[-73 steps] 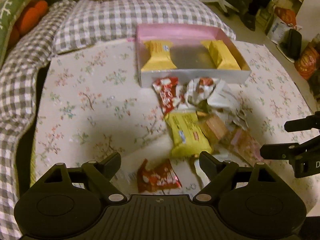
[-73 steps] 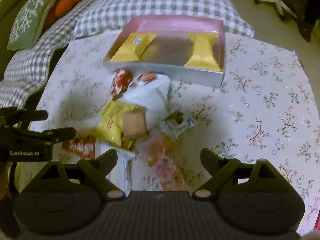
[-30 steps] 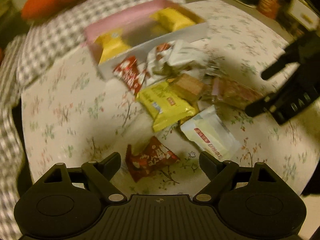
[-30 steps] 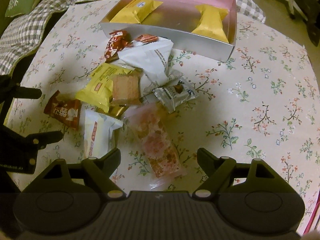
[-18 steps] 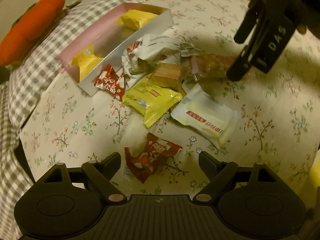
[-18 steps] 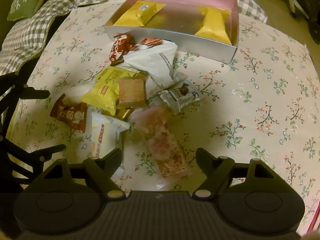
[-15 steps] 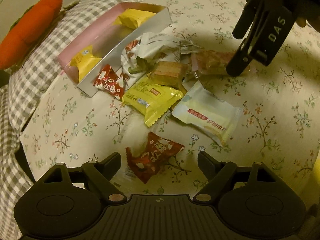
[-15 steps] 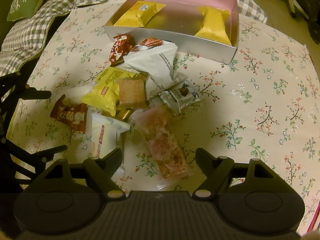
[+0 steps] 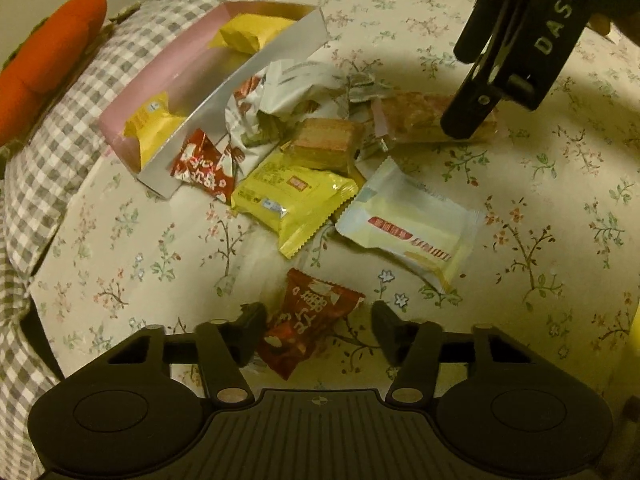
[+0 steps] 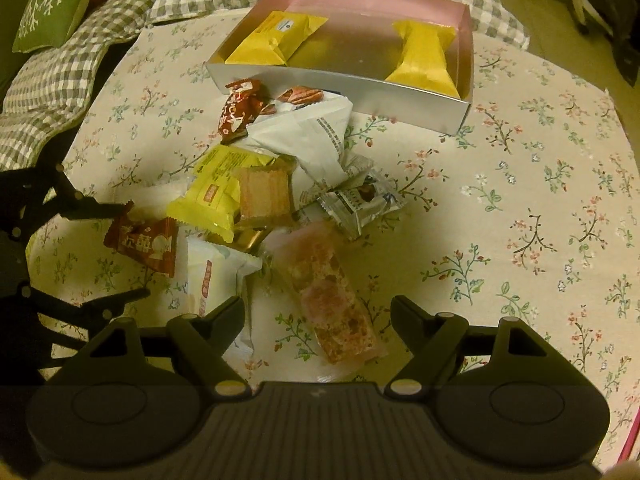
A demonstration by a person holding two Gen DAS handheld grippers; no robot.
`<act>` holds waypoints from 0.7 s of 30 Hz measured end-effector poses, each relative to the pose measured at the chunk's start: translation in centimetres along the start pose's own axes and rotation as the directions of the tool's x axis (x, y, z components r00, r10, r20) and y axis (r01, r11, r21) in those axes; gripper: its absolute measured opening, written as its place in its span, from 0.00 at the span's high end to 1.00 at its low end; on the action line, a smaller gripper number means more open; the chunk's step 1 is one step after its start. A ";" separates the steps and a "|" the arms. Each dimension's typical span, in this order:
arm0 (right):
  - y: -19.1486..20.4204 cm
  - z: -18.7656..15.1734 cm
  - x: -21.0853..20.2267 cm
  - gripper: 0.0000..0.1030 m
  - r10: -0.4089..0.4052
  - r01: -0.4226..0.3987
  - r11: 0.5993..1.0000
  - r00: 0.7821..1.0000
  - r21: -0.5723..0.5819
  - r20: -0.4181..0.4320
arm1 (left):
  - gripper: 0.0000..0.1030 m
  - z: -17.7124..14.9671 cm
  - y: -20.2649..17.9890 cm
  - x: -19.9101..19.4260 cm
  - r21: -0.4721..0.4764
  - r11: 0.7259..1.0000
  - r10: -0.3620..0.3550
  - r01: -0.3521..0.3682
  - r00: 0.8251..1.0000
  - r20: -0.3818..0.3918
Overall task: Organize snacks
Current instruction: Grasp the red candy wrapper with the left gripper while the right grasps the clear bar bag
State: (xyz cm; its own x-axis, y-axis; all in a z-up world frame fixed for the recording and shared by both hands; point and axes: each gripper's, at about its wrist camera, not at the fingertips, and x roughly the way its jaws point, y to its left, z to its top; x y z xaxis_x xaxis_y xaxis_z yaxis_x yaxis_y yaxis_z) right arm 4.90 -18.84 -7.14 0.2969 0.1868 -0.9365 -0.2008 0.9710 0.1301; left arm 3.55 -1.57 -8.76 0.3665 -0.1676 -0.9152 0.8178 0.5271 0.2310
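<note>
Pink snack bar (image 10: 332,300) lengthwise between right jaws.

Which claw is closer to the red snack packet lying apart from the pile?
Left. The left claw is open around the red packet; the right claw straddles the pink bar, across the pile.

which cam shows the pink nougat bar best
The right wrist view: the pink nougat bar lies whole and unblocked between the open jaws. In the left wrist view the bar sits far off, partly hidden behind the right gripper.
</note>
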 end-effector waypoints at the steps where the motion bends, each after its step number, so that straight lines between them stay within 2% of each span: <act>1: 0.0 0.0 0.0 0.25 0.000 0.000 1.000 1.000 0.001 0.000 | 0.49 0.0 0.0 0.1 0.004 1.000 0.004 -0.004 1.000 0.000; 9: 0.0 0.0 -0.1 0.25 0.000 0.000 1.000 1.000 0.002 0.004 | 0.62 -0.1 0.2 0.0 0.000 1.000 -0.029 0.029 1.000 -0.009; 13: -0.1 0.0 -0.1 0.25 -0.002 0.002 1.000 1.000 0.007 0.006 | 0.62 -0.4 -0.6 0.1 0.026 0.997 -0.074 0.074 0.997 -0.025; 16: -0.1 0.1 -0.2 0.25 -0.002 0.002 1.000 1.000 0.009 0.006 | 0.61 -0.3 -0.8 0.4 0.025 0.998 -0.062 0.063 0.997 -0.038; 21: -0.1 0.1 -0.2 0.25 0.001 -0.001 1.000 1.000 0.009 0.008 | 0.56 -0.1 0.4 0.6 -0.075 0.994 -0.081 0.078 0.996 -0.037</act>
State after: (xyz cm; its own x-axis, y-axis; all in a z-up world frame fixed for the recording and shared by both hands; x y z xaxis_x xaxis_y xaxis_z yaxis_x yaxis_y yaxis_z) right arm 4.94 -18.94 -6.93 0.3043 0.1886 -0.9337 -0.1925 0.9722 0.1337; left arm 4.05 -1.34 -9.25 0.2822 -0.1786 -0.9426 0.8084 0.5734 0.1334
